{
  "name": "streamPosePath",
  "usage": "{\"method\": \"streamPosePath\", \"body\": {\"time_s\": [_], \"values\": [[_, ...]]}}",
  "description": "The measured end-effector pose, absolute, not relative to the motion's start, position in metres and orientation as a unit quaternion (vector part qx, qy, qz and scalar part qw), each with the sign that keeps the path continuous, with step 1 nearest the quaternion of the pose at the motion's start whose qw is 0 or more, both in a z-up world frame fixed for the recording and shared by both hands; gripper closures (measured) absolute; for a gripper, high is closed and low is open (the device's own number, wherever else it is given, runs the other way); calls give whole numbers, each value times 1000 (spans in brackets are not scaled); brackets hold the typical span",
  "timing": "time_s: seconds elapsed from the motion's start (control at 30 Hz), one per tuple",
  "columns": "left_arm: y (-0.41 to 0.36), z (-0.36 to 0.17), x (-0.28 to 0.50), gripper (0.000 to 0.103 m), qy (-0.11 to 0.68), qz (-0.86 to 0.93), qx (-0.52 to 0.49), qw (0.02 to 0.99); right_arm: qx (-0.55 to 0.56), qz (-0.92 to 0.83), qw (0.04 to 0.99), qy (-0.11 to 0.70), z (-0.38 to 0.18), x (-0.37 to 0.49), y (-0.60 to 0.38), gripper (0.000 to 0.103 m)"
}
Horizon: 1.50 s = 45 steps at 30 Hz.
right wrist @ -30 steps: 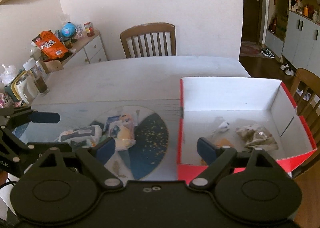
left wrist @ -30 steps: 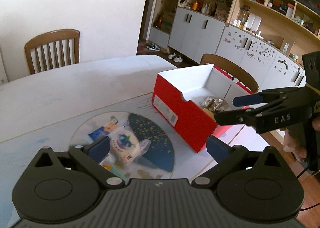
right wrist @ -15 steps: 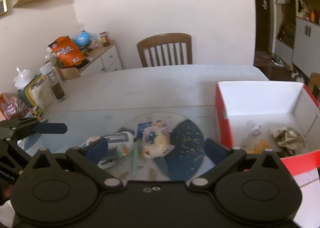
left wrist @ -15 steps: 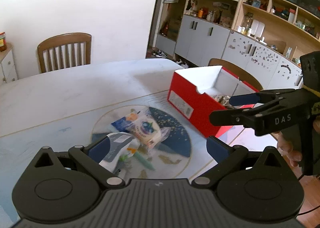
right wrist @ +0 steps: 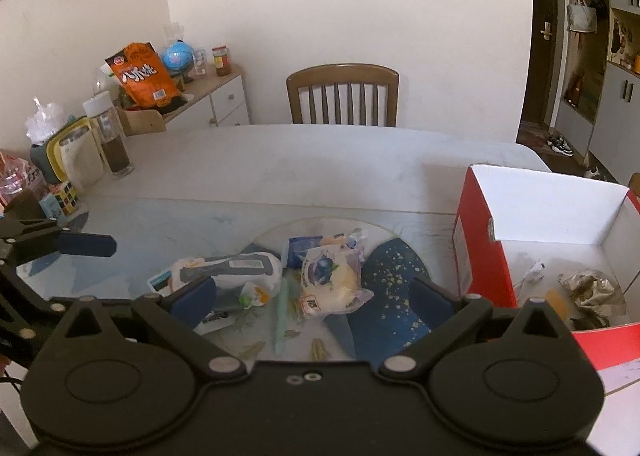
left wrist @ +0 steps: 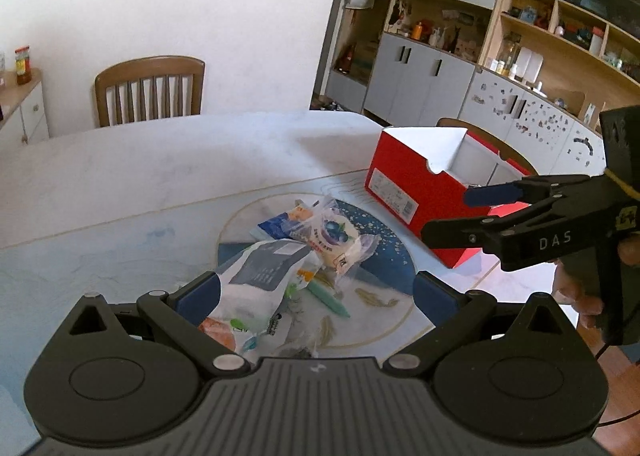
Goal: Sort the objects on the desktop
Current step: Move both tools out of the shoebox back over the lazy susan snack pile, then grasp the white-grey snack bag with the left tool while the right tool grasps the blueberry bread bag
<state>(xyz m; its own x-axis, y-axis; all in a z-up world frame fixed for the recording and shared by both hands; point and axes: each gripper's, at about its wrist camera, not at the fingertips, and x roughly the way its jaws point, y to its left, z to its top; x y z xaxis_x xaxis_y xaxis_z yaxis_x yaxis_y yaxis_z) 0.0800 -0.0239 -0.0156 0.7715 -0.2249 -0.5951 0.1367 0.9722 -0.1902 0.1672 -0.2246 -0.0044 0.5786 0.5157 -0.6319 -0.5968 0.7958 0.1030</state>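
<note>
Both my tongs, left [left wrist: 316, 292] and right [right wrist: 312, 298], gape empty over the wrapped snack pile [right wrist: 280, 280]; next I grasp the blueberry bun packet [right wrist: 330, 280] for the red cardboard box [right wrist: 480, 256].

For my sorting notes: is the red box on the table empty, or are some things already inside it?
Not empty. The right wrist view shows the red box open-topped, with crumpled wrapper and small white piece on its floor.

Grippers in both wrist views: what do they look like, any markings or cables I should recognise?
Both are matte black plastic two-finger tools with linkage arms, silver pivot screws, round discs on the body and dark blue finger pads. The left gripper has a ribbed grey housing. The right gripper carries white "DAS" lettering, a yellow sticker and a thin black cable.
</note>
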Motion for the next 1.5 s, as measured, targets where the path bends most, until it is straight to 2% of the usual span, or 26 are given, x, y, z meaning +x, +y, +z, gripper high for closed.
{"method": "streamPosePath", "body": {"time_s": [0.8, 1.17, 1.37, 1.5], "values": [[-6, -66, 128, 0, 356, -78, -18, 931, -87, 304, 869, 379, -59, 217, -193, 4], [-13, -76, 141, 1, 350, -90, 19, 932, -108, 302, 861, 394, -75, 239, -177, 11], [-18, -79, 145, 7, 350, -93, 38, 931, -117, 302, 859, 397, -82, 245, -170, 13], [-21, -82, 147, 18, 352, -92, 49, 930, -119, 303, 856, 401, -88, 249, -166, 16]]}}
